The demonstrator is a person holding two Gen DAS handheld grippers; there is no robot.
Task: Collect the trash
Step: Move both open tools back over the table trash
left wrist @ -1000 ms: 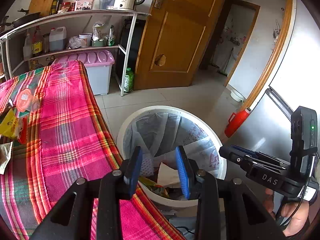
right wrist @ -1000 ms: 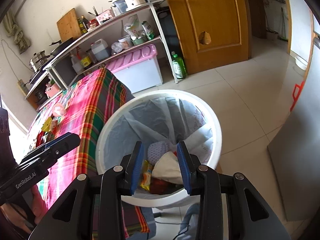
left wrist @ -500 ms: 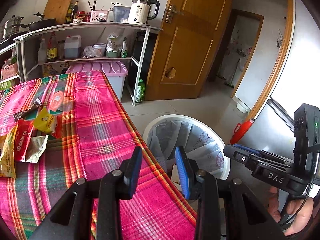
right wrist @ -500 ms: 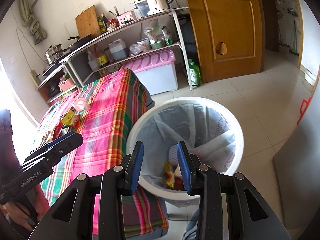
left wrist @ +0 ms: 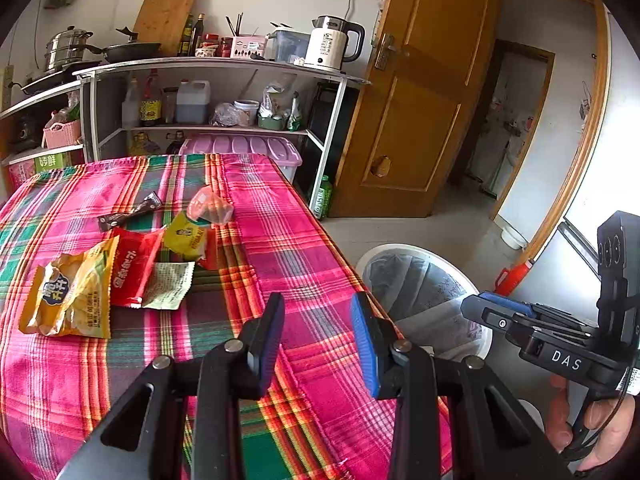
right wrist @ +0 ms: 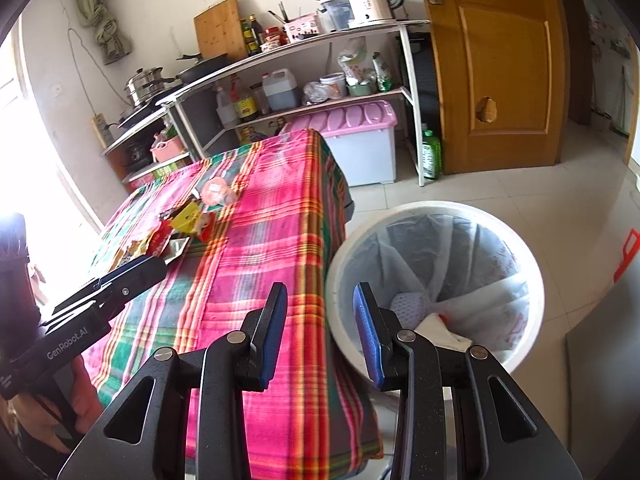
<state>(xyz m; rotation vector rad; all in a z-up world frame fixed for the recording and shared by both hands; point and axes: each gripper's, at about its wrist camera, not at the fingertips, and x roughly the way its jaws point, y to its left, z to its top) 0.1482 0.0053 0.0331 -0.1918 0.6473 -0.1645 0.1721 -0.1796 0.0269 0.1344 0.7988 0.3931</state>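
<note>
My left gripper point(left wrist: 318, 336) hangs over the pink-and-green plaid tablecloth point(left wrist: 304, 256) with its blue-padded jaws spread and nothing between them. My right gripper point(right wrist: 320, 328) is likewise released and empty, poised over the table's edge beside the white round bin lined with a clear plastic bag point(right wrist: 536, 276).

The litter lies ahead and to the left of the left tongs, in the middle left of the left wrist view: a yellow crinkled snack bag point(left wrist: 70, 290), a red foil wrapper point(left wrist: 132, 266) overlapping it, a pale green torn sachet point(left wrist: 168, 285), a small yellow packet point(left wrist: 186, 236), a crumpled clear pink plastic cup point(left wrist: 210, 209) and a dark slim bar wrapper point(left wrist: 130, 213) farther back. The nearest, the sachet, runs roughly away from me, angled slightly left. I judge the left arm clearly nearer.

Bare cloth lies between tongs and pile, so the approach looks open. The bin sits off the table's right edge, lower right of that view, near the right gripper.
</note>
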